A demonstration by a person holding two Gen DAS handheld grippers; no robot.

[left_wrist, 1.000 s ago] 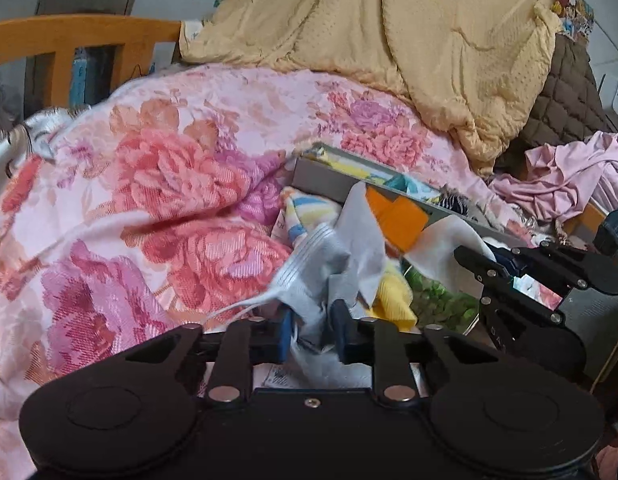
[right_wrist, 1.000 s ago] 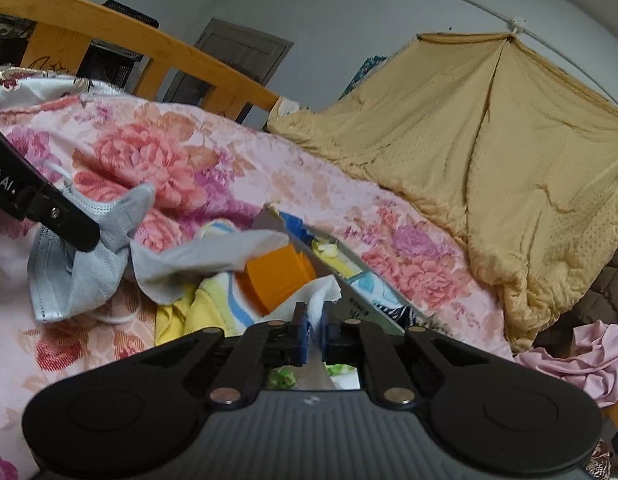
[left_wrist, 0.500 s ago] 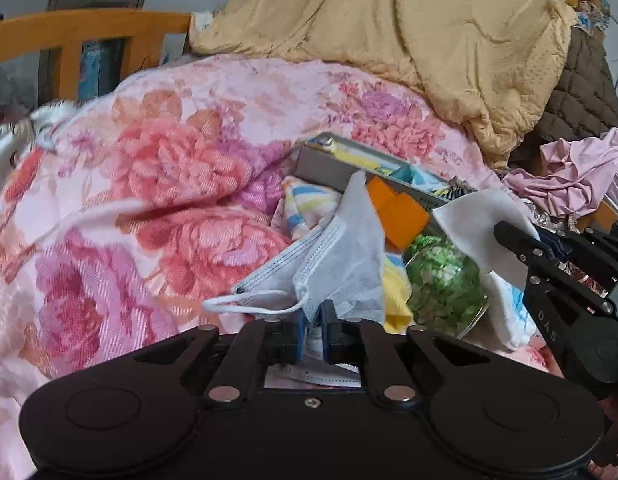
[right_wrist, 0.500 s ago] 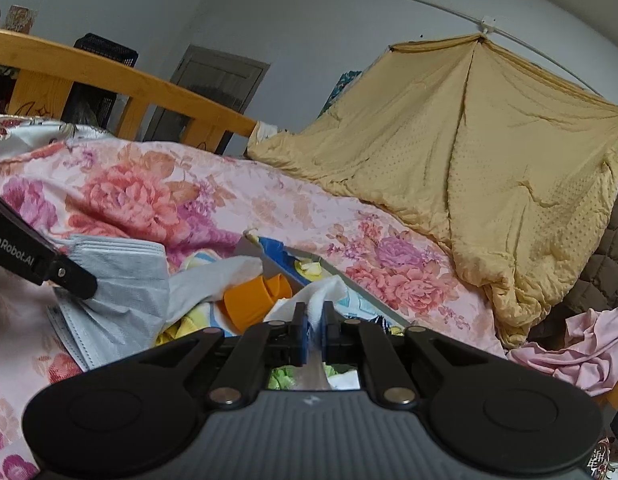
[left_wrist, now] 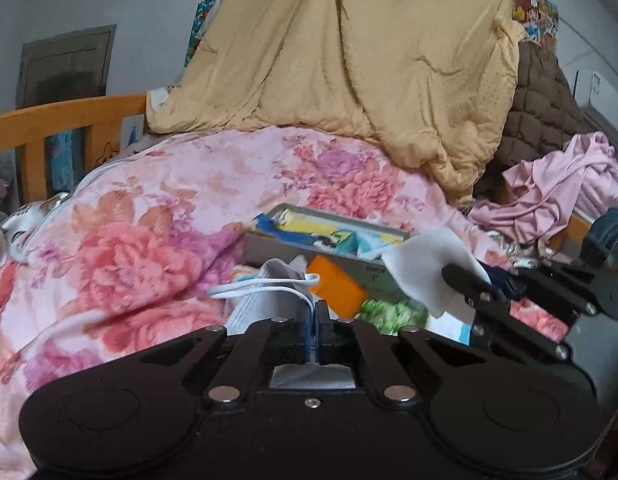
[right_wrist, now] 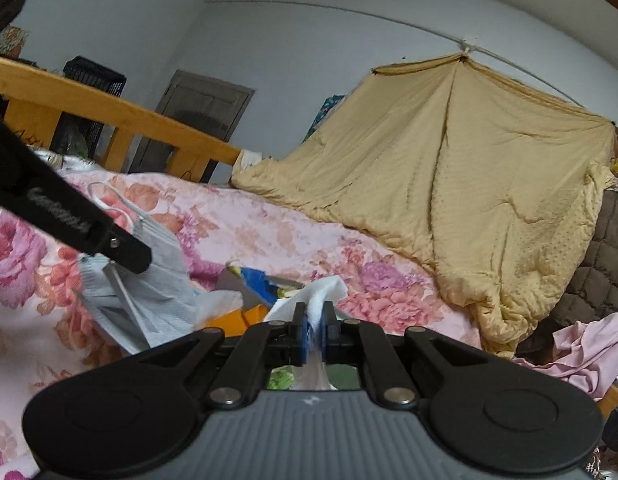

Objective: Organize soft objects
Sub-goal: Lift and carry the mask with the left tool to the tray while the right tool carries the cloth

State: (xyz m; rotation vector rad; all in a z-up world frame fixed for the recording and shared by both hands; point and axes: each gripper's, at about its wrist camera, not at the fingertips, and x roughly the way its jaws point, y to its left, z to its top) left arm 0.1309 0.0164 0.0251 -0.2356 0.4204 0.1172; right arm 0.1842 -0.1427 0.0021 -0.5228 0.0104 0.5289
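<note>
Bed, floral quilt point(left_wrist: 157, 216). One grey face mask point(left_wrist: 269, 300), pinched in the closed left hand-held gripper point(left_wrist: 313, 320), raised over one open box point(left_wrist: 333, 236), likely for sorting. One white tissue point(right_wrist: 317, 296), clamped in the closed right hand-held gripper point(right_wrist: 314, 330), just beside.

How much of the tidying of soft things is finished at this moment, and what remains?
Nothing looks sorted yet. In hand: the left gripper is shut on a grey face mask, and the right gripper is shut on a white tissue. Left: an orange piece and colourful cloths by the grey box.
</note>
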